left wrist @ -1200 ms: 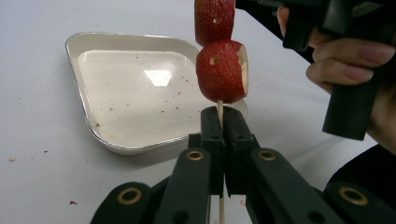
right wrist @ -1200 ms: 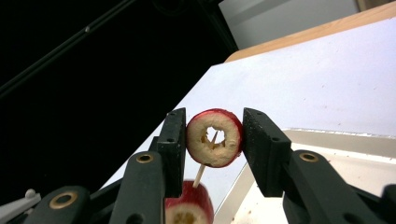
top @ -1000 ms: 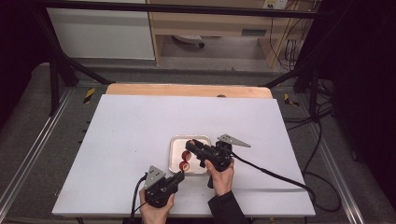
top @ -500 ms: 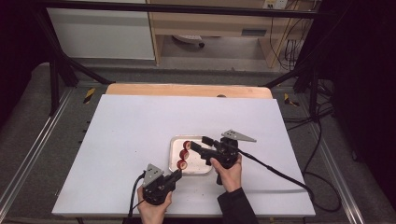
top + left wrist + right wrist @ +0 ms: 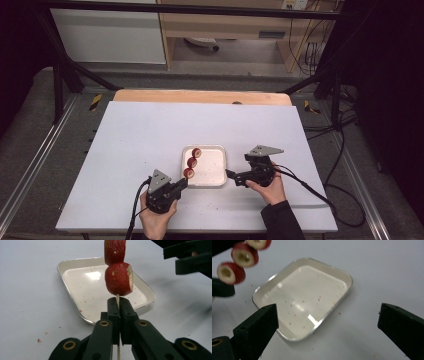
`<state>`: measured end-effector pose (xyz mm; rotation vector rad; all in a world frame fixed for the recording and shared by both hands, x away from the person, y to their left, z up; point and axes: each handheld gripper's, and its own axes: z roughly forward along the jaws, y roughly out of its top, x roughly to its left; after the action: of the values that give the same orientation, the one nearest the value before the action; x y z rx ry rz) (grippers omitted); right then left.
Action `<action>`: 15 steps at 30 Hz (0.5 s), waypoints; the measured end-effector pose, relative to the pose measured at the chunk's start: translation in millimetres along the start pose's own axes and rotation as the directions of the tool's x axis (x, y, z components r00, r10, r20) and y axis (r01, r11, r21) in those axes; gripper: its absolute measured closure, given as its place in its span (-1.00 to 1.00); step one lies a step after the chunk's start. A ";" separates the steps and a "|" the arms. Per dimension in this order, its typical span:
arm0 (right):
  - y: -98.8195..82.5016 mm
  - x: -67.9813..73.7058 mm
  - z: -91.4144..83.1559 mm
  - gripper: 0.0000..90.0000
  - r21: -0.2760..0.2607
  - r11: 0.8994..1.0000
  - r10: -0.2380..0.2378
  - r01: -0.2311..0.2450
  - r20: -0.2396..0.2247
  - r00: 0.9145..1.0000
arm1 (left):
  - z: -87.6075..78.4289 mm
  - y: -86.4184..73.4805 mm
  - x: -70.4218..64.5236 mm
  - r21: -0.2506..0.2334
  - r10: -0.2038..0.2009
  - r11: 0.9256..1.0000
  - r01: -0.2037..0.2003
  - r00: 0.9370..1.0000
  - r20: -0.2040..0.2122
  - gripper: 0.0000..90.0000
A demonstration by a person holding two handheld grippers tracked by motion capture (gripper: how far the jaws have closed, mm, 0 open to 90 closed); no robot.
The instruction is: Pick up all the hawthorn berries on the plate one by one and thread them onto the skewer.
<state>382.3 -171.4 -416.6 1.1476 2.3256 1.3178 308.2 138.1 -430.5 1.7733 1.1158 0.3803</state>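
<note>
Surface: a white rectangular table with a wooden strip along its far edge; grey floor and black frame legs are seen around it.
Tray: one shallow white metal tray — set near the table's near edge, about midway along it.
Skewer: one thin wooden skewer carrying three red-skinned fruit slices, held over the tray's left edge.
Left gripper: clenched on the skewer's bare end.
Right gripper: just beside the tray's right edge; its jaws have just been opening and stand wide, nothing between them.
Left gripper view: two slices are shown, with holes in the skin.
Right gripper view: pale cut faces and red crumbs in the tray are shown.
</note>
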 end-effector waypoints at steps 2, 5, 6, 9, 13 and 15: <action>-7.1 -3.8 -1.8 -0.93 0.024 1.000 -0.019 0.019 0.000 1.000 | 0.4 5.9 2.4 0.011 0.015 1.000 -0.015 1.000 -0.006 0.96; -19.4 -10.9 -7.0 -0.98 0.067 0.996 -0.062 0.060 0.021 0.998 | 3.1 15.9 5.9 0.038 0.036 0.999 -0.036 0.999 -0.007 0.96; -22.4 -12.7 -8.8 -0.98 0.066 0.996 -0.065 0.063 0.025 0.998 | 3.1 15.9 5.9 0.038 0.036 0.999 -0.036 0.999 -0.007 0.96; -28.1 -16.2 -13.4 -0.98 0.069 0.996 -0.061 0.058 0.034 0.998 | 6.6 23.2 9.0 0.065 0.051 0.997 -0.051 0.999 0.003 0.96; -42.6 -25.7 -23.6 -0.98 0.077 0.996 -0.050 0.046 0.054 0.997 | 13.7 34.7 10.7 0.096 0.073 0.993 -0.072 0.997 -0.002 0.96; -45.0 -27.3 -25.5 -0.98 0.080 0.996 -0.052 0.047 0.059 0.997 | 15.5 36.7 10.6 0.104 0.077 0.992 -0.076 0.997 -0.002 0.96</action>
<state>363.5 -220.1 -443.0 1.1285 2.3649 1.1676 343.2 134.1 -409.1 1.9118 1.0910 0.3798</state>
